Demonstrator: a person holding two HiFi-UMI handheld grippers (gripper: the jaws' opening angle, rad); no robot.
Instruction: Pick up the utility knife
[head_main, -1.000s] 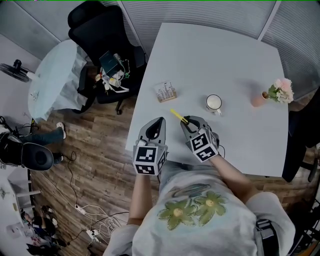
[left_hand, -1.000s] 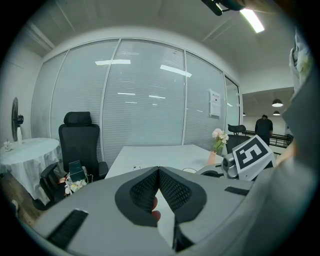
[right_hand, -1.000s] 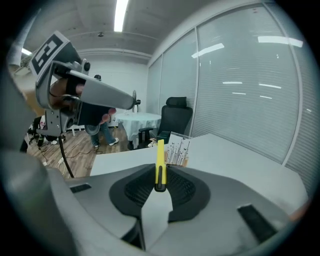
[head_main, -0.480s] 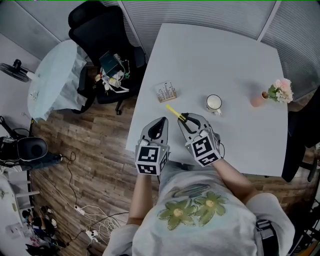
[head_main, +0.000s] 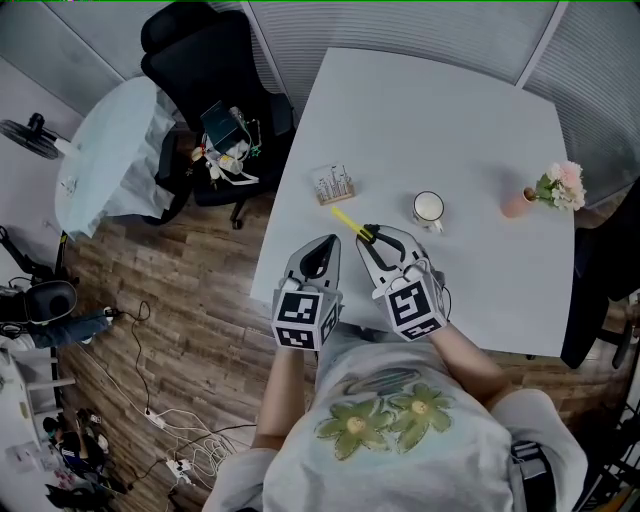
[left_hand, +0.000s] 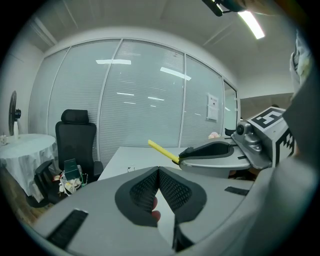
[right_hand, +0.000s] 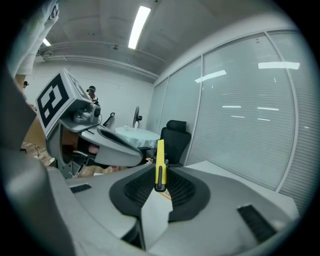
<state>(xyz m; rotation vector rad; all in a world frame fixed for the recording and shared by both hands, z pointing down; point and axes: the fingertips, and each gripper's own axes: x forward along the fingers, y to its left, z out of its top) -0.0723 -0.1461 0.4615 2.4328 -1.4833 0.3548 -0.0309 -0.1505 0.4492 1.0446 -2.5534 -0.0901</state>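
Dim head view; ceiling strip light (right_hand: 140, 26) glares; fisheye edges darken.

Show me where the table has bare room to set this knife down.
The whole far half of the table, beyond the small wooden holder and mug, is bare. So is the stretch between mug and flower pot. Crowded: the near edge around the right gripper holding the utility knife.
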